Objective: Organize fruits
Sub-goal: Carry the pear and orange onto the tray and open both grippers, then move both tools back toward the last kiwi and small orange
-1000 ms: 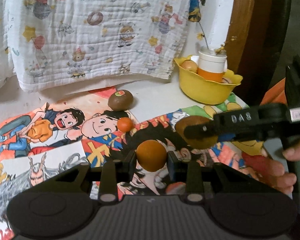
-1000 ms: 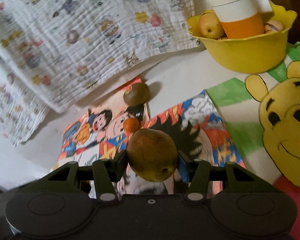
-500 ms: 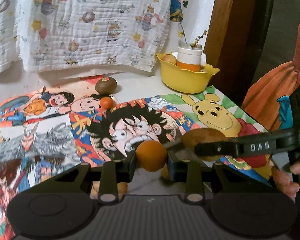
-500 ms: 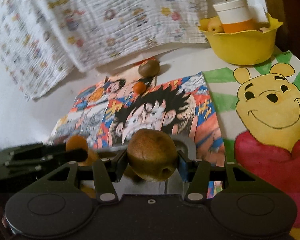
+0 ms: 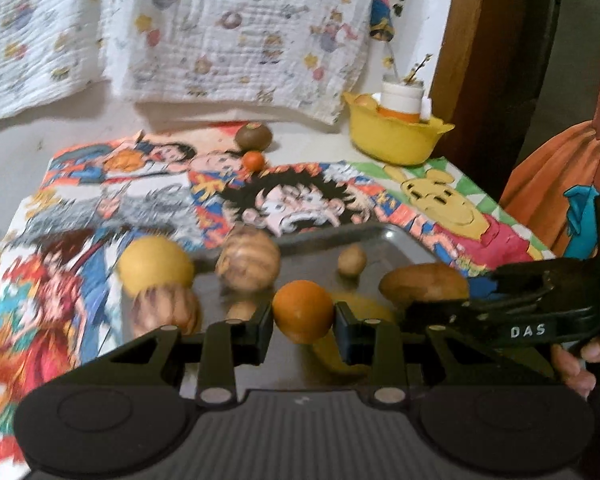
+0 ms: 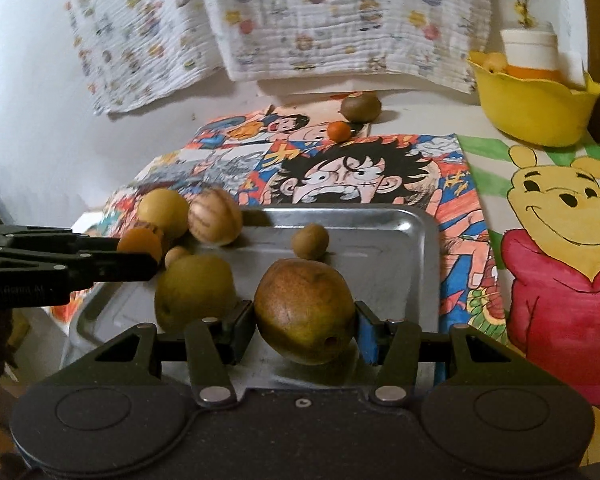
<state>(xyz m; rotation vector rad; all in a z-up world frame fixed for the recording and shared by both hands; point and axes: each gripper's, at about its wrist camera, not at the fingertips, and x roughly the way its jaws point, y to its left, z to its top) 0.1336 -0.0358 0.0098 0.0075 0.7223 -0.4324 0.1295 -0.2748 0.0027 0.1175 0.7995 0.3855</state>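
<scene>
My left gripper (image 5: 303, 322) has its fingers clenched on a small orange fruit (image 5: 302, 310), above the steel tray (image 6: 380, 224) on the bench. To its right, my right gripper (image 6: 304, 326) grasps a brown-green pear (image 6: 305, 310) over the same tray, where several fruits lie.

Both fisheye views are dimly and warmly lit, perhaps from above, with bowed, vignetted edges, motion blur smearing the printed cloth (image 5: 228, 28), and soft glare seen on the metal tray (image 6: 384, 240).
</scene>
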